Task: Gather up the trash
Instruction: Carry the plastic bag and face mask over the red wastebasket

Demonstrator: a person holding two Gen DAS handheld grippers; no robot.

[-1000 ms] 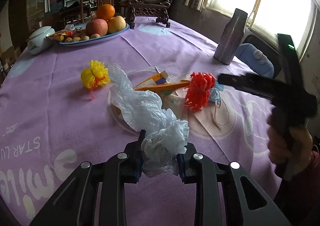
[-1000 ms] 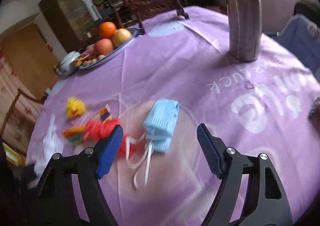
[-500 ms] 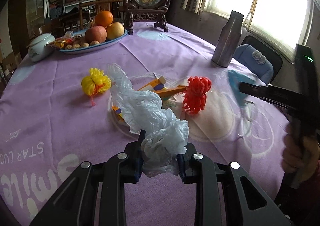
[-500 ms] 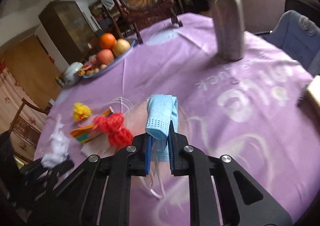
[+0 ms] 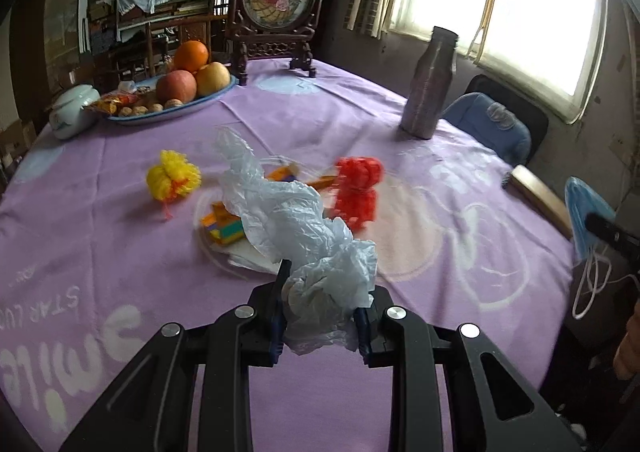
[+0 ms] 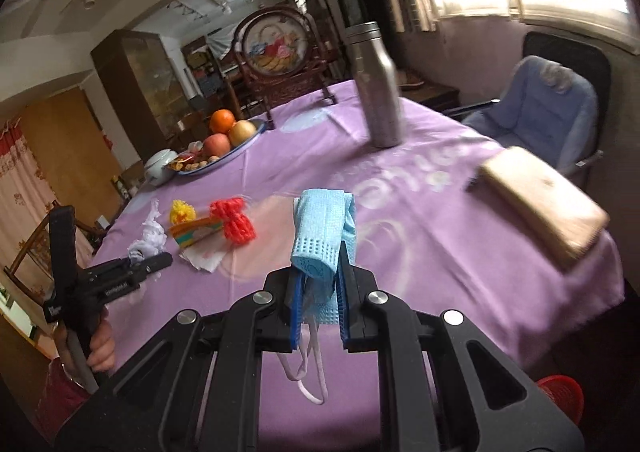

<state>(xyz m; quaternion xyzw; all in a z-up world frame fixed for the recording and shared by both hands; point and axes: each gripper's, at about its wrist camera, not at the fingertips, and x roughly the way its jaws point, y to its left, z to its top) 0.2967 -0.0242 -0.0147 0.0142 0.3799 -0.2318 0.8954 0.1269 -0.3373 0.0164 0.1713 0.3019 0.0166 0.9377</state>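
The left gripper point(image 5: 322, 316) is clamped on a crinkled, translucent white plastic bag point(image 5: 296, 228), which bunches between the pads and trails forward in a twisted rope above the table point(image 5: 120, 252). The right gripper point(image 6: 318, 308) pinches a pale blue face mask point(image 6: 322, 236) of pleated, dimpled fabric; the folded mask stands up out of the narrow jaws and its white ear loops point(image 6: 308, 368) dangle below them. The cloth is soft purple with pale circles and white lettering: "Smile" and "STAR LU" can be read near the left gripper. On it lie a fluffy yellow pompom point(image 5: 173, 178), a frilly red mesh bundle point(image 5: 358, 190), a striped multicoloured wrapper point(image 5: 226, 226) on white tissue point(image 6: 204, 258), a ribbed metal bottle point(image 5: 430, 88) and a flat tan block point(image 6: 544, 200) at the edge. A blue-rimmed plate point(image 5: 200, 100) bears smooth round fruit and nuts.
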